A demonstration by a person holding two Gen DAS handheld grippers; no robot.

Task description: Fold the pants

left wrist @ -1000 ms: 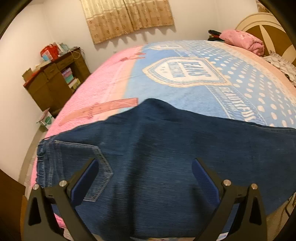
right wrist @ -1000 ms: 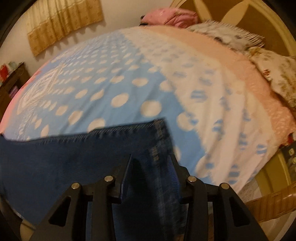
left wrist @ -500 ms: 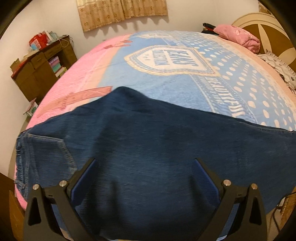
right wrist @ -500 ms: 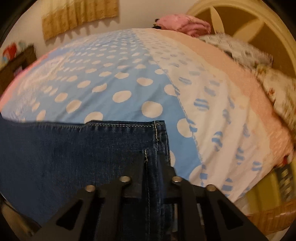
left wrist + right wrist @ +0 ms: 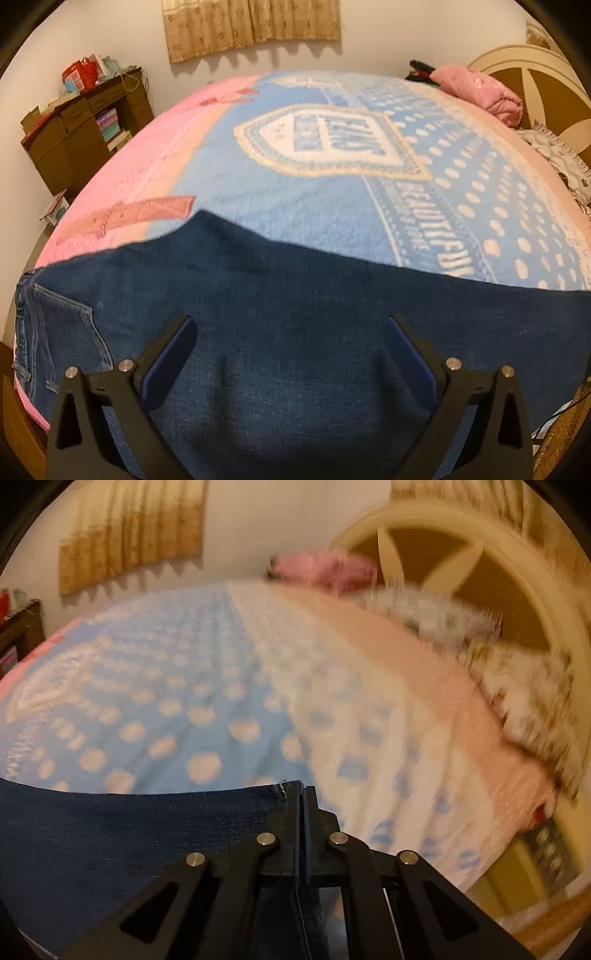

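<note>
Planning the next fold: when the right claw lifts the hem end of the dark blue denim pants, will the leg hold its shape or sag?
Likely sag: the dark blue denim pants lie limp, rippling over the fleece blanket. Probably heavyish, given the thick weave and stitched pocket. The shut right claw pinches only a corner, so cloth may hang and drag.

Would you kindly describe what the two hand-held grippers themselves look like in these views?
Both are matte black frames with triangular cut-outs and round silver pivot screws. The left hand-held gripper has slanted fingers faced with flat blue pads. The right hand-held gripper matches in build, its fingers black. No cables, markings, hands or sleeves show.
</note>
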